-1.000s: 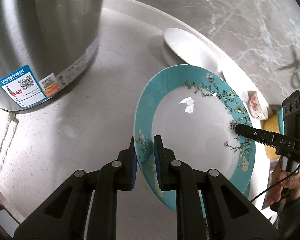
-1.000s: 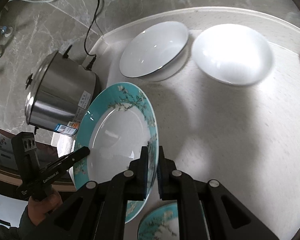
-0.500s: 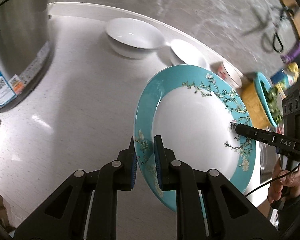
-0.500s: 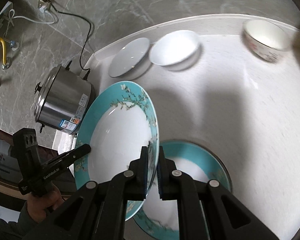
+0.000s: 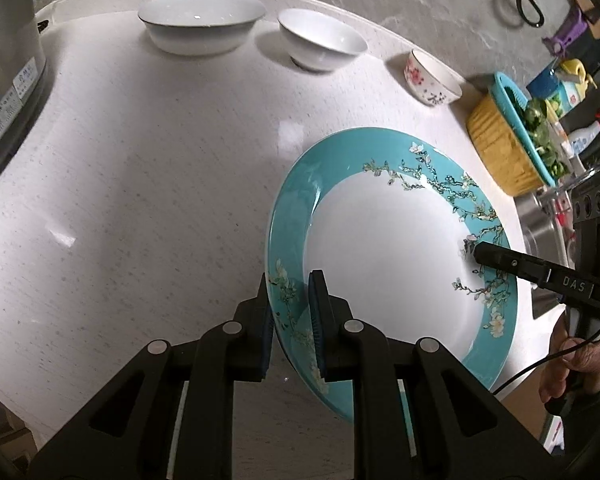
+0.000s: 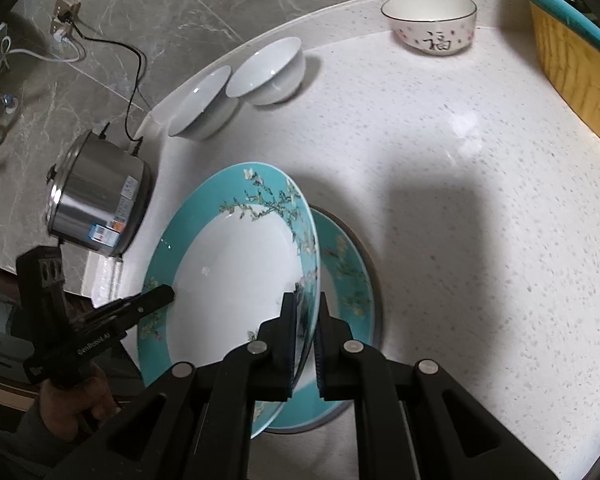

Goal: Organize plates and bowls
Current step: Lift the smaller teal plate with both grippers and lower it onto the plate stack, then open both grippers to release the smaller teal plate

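Both grippers hold one teal-rimmed plate with a blossom pattern (image 5: 384, 248) above the white counter. My left gripper (image 5: 290, 312) is shut on its near rim. My right gripper (image 6: 305, 320) is shut on the opposite rim; it shows in the left wrist view (image 5: 476, 250) at the plate's right edge. In the right wrist view the held plate (image 6: 228, 280) is tilted over a second matching teal plate (image 6: 346, 268) that lies flat on the counter. At the back stand a wide white bowl (image 5: 200, 20), a smaller white bowl (image 5: 320, 38) and a pink-flowered bowl (image 5: 430, 78).
A steel cooker (image 6: 98, 204) stands at the counter's left end, its cord running to a wall socket. A yellow basket with a teal colander of greens (image 5: 508, 144) stands at the right, with bottles behind it and a sink edge (image 5: 540, 224) beyond.
Both grippers carried the plate to the right, away from the steel cooker. It now hangs over the second teal plate. The grip is unchanged.
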### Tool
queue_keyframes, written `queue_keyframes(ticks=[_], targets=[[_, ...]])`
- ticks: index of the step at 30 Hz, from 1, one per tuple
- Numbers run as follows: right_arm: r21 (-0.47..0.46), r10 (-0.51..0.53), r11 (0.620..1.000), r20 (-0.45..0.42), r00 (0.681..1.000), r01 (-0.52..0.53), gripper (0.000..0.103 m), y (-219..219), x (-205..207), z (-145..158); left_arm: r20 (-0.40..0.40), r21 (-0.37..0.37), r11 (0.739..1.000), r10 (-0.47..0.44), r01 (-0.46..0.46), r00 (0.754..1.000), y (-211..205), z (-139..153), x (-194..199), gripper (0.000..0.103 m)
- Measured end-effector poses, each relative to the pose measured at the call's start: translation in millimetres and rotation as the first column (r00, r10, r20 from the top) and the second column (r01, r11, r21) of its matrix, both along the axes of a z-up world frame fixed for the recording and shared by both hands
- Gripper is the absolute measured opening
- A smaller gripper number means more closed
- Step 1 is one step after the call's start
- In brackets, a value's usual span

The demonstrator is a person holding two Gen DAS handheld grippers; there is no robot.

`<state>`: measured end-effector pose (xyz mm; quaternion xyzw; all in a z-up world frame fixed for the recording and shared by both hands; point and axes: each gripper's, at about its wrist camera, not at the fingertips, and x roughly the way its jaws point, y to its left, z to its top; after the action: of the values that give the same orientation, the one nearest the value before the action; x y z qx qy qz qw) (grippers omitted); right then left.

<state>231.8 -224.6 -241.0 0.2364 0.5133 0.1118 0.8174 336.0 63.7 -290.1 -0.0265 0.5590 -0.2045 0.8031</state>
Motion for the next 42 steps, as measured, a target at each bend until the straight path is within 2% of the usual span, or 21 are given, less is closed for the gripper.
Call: queue_keyframes(ticks=[7,16,19,26,36,42], targets=[[-0.02,0.005,1.0,-0.008,1.0,-0.006,0.011,-3.3,-7.0,-16.8,-0.011,0.027,1.0,-0.011,0.012,1.0,-3.2,-17.7,-6.1,0.015],[-0.093,0.039,0.995,0.018,0.999,-0.037,0.013,4.0,-8.5,-21.9,0.001,0.049,0.999,-0.02,0.02,1.0,-14.4,-23.1,5.1,0.015],[-0.173,0.072,0.983,0.043,0.996,-0.063,0.014,13.6,-9.8,-17.7,-0.003,0.054,0.998,-0.023,0.023,1.0,-14.6,-26.6,5.7,0.016],[-0.295,0.12,0.951,0.065,0.991,-0.096,0.019,26.5,-14.8,-13.7,0.005,0.067,0.997,-0.024,0.023,1.0,-16.2,-26.6,5.3,0.017],[-0.385,0.134,0.919,0.085,0.987,-0.091,0.025,41.2,-20.1,-13.6,0.032,0.128,0.991,-0.032,0.028,0.999,-21.3,-28.4,2.5,0.021],[-0.434,0.146,0.897,0.103,0.984,-0.088,0.029,46.5,-23.5,-13.8,0.037,0.137,0.99,-0.036,0.03,0.999,-21.4,-29.6,0.9,0.023]])
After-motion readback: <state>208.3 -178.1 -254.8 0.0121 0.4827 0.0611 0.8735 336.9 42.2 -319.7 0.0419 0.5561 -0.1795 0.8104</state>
